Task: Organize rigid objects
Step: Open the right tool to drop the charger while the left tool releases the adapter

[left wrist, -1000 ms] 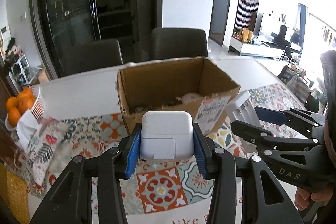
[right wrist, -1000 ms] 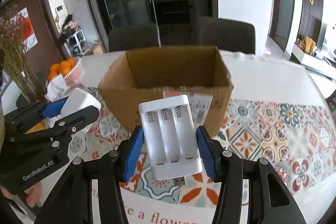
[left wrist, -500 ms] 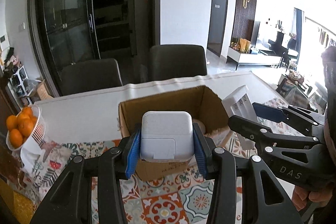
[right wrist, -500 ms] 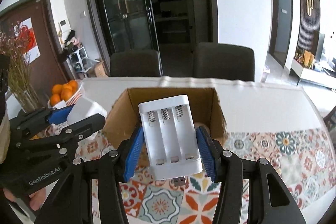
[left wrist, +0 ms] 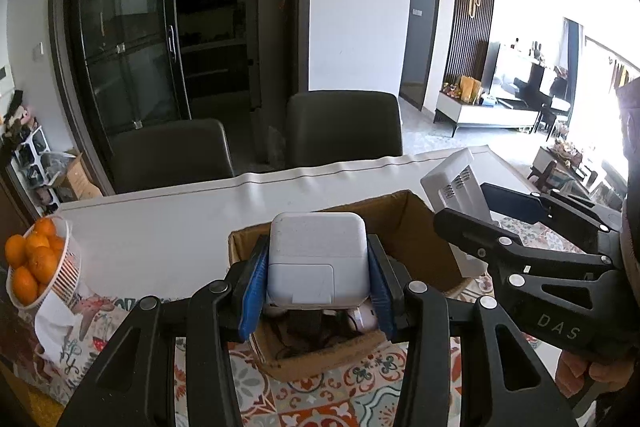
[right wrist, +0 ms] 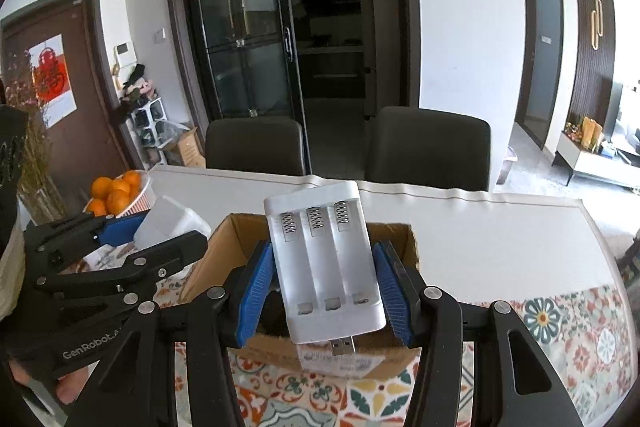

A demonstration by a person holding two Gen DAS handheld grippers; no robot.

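My left gripper (left wrist: 318, 287) is shut on a white square power adapter (left wrist: 318, 259), held above the open cardboard box (left wrist: 400, 223). My right gripper (right wrist: 326, 291) is shut on a white battery charger (right wrist: 324, 263) with three empty slots and a USB plug at its near end, also above the cardboard box (right wrist: 224, 255). In the left wrist view the right gripper (left wrist: 472, 203) comes in from the right with the battery charger (left wrist: 456, 183). The right wrist view has the left gripper (right wrist: 156, 227) at the left with the power adapter (right wrist: 172, 223). Dark cables and small white items lie inside the box.
The box stands on a patterned cloth (right wrist: 560, 327) over a white table (left wrist: 160, 227). A basket of oranges (left wrist: 36, 263) sits at the table's left end. Two dark chairs (left wrist: 344, 127) stand behind the far edge. A hand (right wrist: 68, 387) grips the left tool.
Both grippers have risen and moved forward over the box with their objects still held. The box has dropped lower in both views and its inside now shows.
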